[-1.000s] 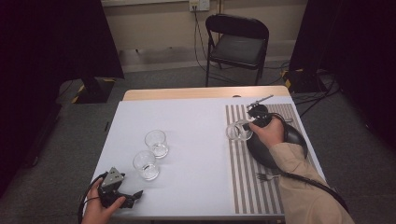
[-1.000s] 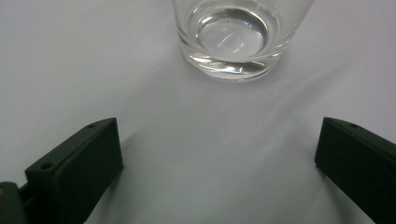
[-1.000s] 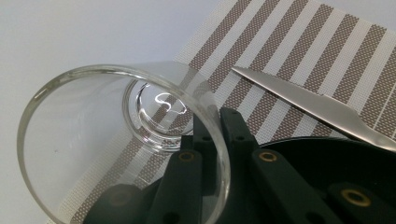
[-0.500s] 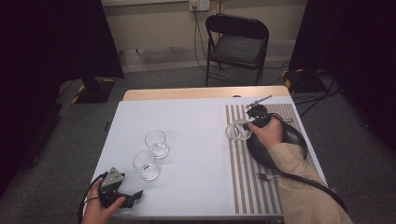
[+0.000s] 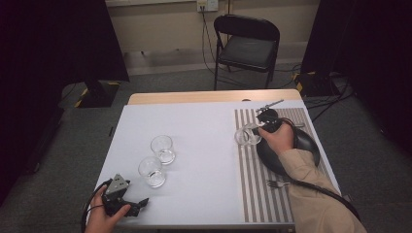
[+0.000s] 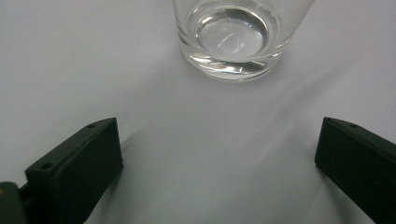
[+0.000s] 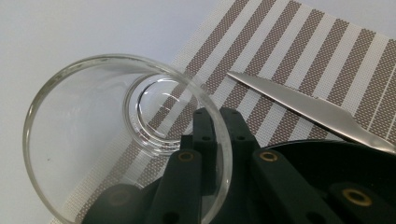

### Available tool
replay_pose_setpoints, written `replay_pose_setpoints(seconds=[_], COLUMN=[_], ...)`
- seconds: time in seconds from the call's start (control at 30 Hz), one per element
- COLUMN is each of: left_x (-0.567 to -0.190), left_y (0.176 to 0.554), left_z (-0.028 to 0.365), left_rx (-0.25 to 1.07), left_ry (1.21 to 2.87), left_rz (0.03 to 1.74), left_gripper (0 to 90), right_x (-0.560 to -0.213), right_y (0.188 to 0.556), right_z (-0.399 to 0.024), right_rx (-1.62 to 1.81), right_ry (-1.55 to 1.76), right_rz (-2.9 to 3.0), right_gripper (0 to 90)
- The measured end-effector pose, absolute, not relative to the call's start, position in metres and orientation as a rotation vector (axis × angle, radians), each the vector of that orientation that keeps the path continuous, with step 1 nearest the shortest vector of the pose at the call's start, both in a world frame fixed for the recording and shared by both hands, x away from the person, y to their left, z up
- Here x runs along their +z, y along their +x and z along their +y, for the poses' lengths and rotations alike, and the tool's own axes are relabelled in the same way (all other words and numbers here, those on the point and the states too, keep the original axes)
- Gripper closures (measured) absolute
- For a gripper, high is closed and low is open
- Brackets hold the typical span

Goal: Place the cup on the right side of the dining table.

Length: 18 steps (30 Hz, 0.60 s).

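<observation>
Right gripper is clamped on the wall of a glass, held tilted over the striped placemat right of centre. Left gripper rests with jaws apart, lower left. Step: placing the glass; next, level it and set it down clear of the knife.

The high view looks forward and down from above the person's side of the table, taking in the whole top and the chair beyond its far edge. The left gripper view sits low near the table's near left corner, close over the white surface, facing a glass, probably the nearer of the two glasses seen from above. The right gripper view looks closely down on the striped mat by the right edge, which the high view shares.
</observation>
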<state>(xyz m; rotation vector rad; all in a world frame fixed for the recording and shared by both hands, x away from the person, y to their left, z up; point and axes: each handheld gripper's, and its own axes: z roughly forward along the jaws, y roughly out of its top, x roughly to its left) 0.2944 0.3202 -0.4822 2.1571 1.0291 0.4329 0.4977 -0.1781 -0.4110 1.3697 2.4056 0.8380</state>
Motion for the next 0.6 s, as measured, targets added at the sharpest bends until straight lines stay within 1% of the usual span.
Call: replay_pose_setpoints(seconds=[0.6], left_x=[-0.4822], left_y=[0.2944], left_z=[0.3202], left_rx=[0.433], left_ry=[2.157], left_rz=[1.03], left_gripper=[0.0], right_x=[-0.4102], right_y=[0.4968], right_z=[-0.1856], right_rx=[0.827], right_ry=[1.428], right_rz=[2.351], right_gripper=[85.8])
